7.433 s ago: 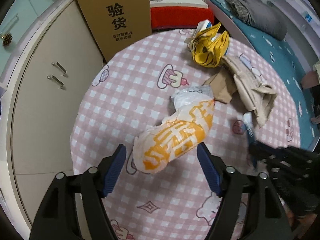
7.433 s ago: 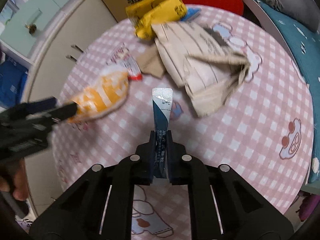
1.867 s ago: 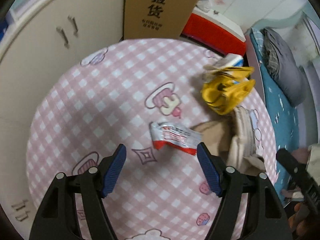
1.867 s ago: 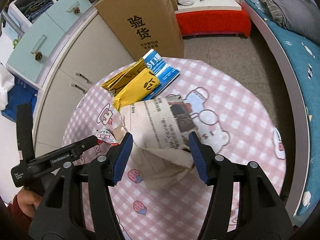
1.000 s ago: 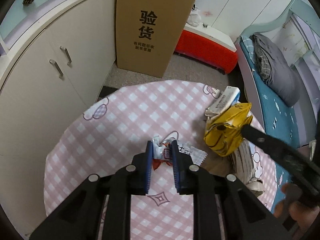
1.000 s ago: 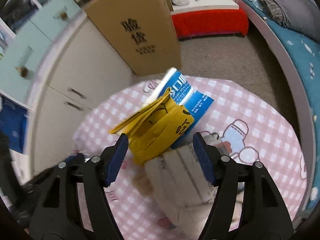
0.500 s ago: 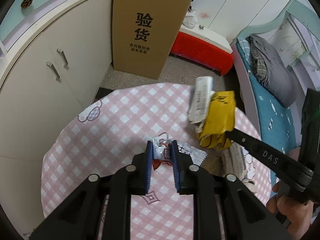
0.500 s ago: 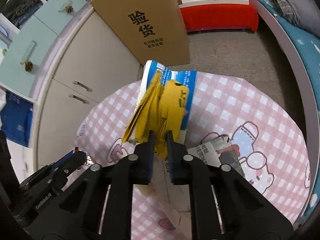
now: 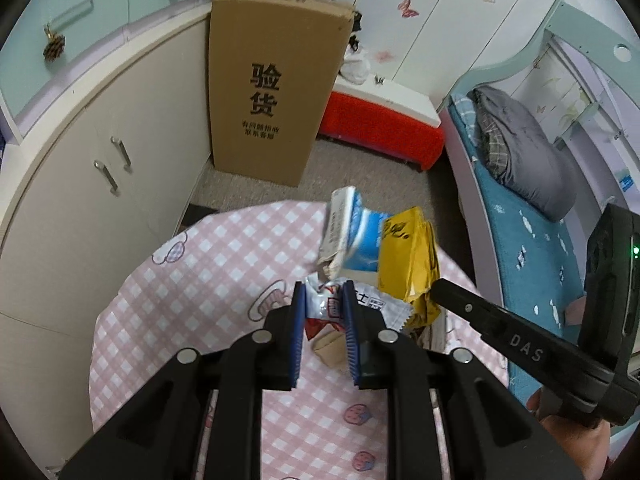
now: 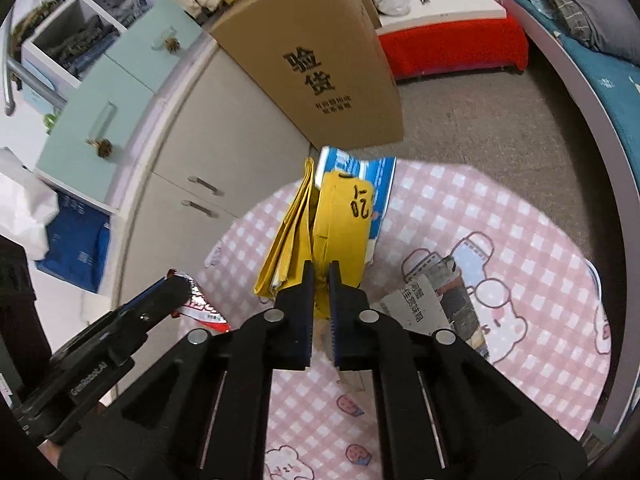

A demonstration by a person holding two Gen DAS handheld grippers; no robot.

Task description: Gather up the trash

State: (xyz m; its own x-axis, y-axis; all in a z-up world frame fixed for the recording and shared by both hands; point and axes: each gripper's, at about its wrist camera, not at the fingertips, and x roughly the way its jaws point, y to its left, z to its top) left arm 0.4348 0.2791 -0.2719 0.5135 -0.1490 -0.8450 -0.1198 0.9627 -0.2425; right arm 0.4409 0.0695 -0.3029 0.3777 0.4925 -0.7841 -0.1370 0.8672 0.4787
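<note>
A red and white snack wrapper (image 9: 326, 306) hangs above the round pink checked table (image 9: 200, 280), with my left gripper (image 9: 323, 292) shut on it. My right gripper (image 10: 319, 272) is shut on the lower edge of a crumpled yellow bag (image 10: 344, 224), and a blue and white package (image 10: 360, 172) stands up behind the bag. In the left wrist view the yellow bag (image 9: 408, 256) and the blue package (image 9: 360, 240) hang just right of the wrapper. In the right wrist view the left gripper (image 10: 180, 284) holds the wrapper (image 10: 204, 308) at lower left.
A folded newspaper (image 10: 424, 300) and a brown card scrap (image 9: 328, 346) lie on the table. Beyond the table stand a tall cardboard box (image 9: 272, 100), a beige cupboard (image 9: 100, 140) and a red bench (image 9: 380, 128). A bed (image 9: 520, 220) runs along the right.
My right gripper has shut on the yellow bag and lifted it with the blue package off the table. The left gripper has risen, still holding the wrapper.
</note>
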